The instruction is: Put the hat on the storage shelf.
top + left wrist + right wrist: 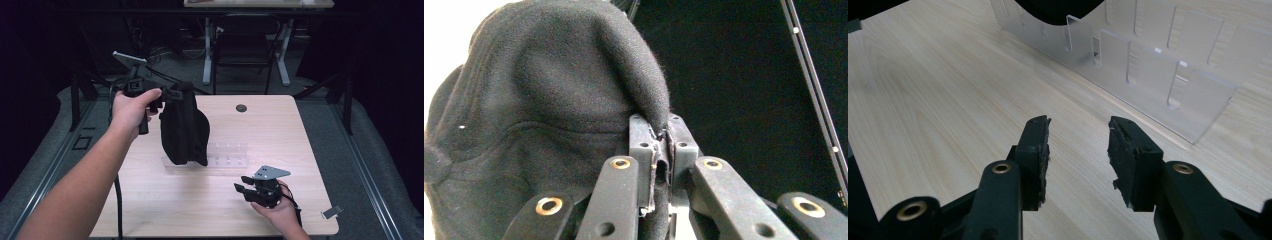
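A black fabric cap (183, 127) hangs above the light wooden table (150, 200), its lower edge just over the left end of a clear acrylic rack (227, 155). My left gripper (167, 94) is shut on the cap's top edge, held high at the left. In the left gripper view the cap (549, 115) bulges to the left, and its edge is pinched between the closed pads (644, 145). My right gripper (242, 189) rests low near the table's front right, open with nothing between its fingers (1034, 150). The rack (1158, 70) lies ahead of it.
A small dark round grommet (241, 108) sits in the tabletop near the far edge. A small grey tag (332, 212) lies at the front right corner. Beyond the table stand a chair and a white desk frame (245, 45).
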Motion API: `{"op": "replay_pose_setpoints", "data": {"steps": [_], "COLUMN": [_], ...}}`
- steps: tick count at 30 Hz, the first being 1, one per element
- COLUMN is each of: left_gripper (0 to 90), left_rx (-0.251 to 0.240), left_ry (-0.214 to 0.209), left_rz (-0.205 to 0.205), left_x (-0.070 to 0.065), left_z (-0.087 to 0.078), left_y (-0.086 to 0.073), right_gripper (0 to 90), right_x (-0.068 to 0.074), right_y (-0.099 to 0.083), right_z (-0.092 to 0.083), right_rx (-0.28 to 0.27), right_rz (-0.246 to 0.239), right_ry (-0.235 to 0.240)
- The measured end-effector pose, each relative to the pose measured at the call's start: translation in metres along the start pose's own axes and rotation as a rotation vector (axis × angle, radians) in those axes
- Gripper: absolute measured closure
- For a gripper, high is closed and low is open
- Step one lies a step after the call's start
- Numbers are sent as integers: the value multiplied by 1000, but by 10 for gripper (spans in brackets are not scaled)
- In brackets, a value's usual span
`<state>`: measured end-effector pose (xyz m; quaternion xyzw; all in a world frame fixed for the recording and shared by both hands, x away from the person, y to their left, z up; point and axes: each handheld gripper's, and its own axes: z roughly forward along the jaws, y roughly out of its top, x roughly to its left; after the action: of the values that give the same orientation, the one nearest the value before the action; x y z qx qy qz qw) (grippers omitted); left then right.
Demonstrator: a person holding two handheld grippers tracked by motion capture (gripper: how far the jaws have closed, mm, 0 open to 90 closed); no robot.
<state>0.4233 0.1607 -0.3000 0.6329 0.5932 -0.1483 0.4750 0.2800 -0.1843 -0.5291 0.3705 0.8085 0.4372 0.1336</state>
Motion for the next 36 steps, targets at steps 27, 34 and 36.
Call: {"op": "replay_pose_setpoints", "data": {"steps": [27, 34, 36], "left_gripper": [847, 846, 846], "left_rx": [13, 22, 23], "left_ry": [-79, -88, -87], "left_rz": [-9, -1, 1], "left_x": [-16, -16, -16], "left_z": [40, 44, 45], "left_y": [-4, -8, -8], "right_gripper": [600, 600, 600], "right_x": [0, 1, 1], "right_y": [0, 0, 0], "right_z": [1, 1, 1], "right_rx": [-1, -11, -10], "right_rz": [-4, 5, 5], "right_ry": [4, 4, 4]}}
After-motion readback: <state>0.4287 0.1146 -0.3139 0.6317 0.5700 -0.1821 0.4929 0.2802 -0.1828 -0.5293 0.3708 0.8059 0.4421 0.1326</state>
